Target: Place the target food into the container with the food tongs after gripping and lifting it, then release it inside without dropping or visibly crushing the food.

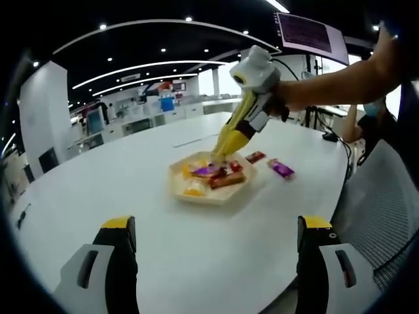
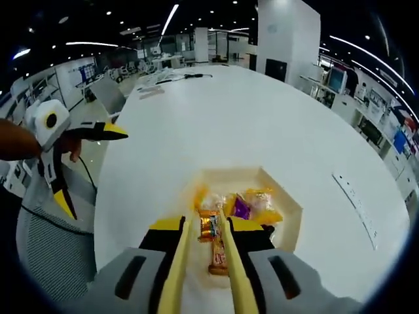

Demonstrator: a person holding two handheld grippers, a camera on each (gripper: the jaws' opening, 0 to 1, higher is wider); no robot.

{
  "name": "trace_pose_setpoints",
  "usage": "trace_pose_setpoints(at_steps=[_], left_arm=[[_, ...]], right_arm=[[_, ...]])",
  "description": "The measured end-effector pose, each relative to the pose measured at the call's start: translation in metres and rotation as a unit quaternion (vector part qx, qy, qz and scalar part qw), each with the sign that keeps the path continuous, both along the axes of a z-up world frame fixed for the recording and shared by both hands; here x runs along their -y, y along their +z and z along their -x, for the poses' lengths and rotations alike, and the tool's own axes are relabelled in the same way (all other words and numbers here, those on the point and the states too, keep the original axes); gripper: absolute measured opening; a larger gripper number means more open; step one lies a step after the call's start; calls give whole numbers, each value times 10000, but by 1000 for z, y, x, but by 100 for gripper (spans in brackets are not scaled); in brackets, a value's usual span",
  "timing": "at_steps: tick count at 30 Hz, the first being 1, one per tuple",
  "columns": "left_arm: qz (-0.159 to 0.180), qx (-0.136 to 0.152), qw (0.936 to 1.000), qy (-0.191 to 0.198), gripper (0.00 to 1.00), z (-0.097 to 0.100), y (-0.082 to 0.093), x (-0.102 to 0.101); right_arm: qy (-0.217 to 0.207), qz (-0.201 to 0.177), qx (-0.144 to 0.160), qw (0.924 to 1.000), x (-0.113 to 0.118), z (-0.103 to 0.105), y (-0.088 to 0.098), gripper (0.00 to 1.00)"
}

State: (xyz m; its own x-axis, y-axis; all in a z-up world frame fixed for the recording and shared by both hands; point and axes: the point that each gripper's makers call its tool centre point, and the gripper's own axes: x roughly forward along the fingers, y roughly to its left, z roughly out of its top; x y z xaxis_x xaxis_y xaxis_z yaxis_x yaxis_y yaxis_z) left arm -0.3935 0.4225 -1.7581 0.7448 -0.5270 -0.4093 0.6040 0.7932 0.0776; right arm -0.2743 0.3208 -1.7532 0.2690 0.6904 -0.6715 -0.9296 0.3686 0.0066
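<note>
In the left gripper view, the left gripper (image 1: 216,245) hovers low over the white table (image 1: 131,183), its two jaws spread wide apart with nothing between them. Farther along sits a shallow beige hexagonal tray (image 1: 213,180) holding wrapped snacks, among them an orange-brown snack bar (image 1: 226,180). The right gripper (image 1: 219,154) reaches into it from above with yellow food tongs (image 1: 232,134). Just beyond the tray lie a red wrapped snack (image 1: 255,157) and a purple wrapped snack (image 1: 281,169).

In the right gripper view, the left gripper (image 2: 88,167) hangs open off the table edge. The food tongs (image 2: 206,261) sit narrowly apart around the snack bar (image 2: 211,241), inside the tray (image 2: 285,206); actual contact I cannot tell.
</note>
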Motion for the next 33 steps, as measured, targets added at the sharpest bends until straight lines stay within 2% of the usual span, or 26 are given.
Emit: trace_pose_setpoints(at_steps=[3, 4, 9, 12, 16, 18, 23, 25, 33], left_arm=[[-5, 8, 10000, 3, 99, 0, 0, 0], [-11, 5, 10000, -6, 99, -1, -1, 0], [-21, -3, 10000, -14, 99, 0, -1, 0], [-27, -16, 10000, -18, 99, 0, -1, 1], [-2, -17, 10000, 2, 99, 0, -1, 0], [-17, -30, 10000, 3, 99, 0, -2, -1], [-41, -11, 10000, -25, 99, 0, -2, 0], [2, -6, 10000, 12, 99, -1, -1, -1], [22, -10, 10000, 37, 99, -1, 0, -2]], right_arm=[[10, -16, 213, 9998, 0, -4, 3, 26], [22, -5, 77, 10000, 1, -2, 2, 26], [22, -16, 181, 9998, 8, -3, 5, 26], [296, -89, 482, 9984, 8, -2, 10, 26], [448, -136, 578, 9972, 14, -3, 16, 27], [445, -233, 494, 9975, 18, -4, 21, 27], [362, -229, 576, 9974, 31, -10, 23, 28], [367, -297, 475, 9978, 38, -10, 23, 28], [366, -224, 549, 9976, 60, -12, 22, 28]])
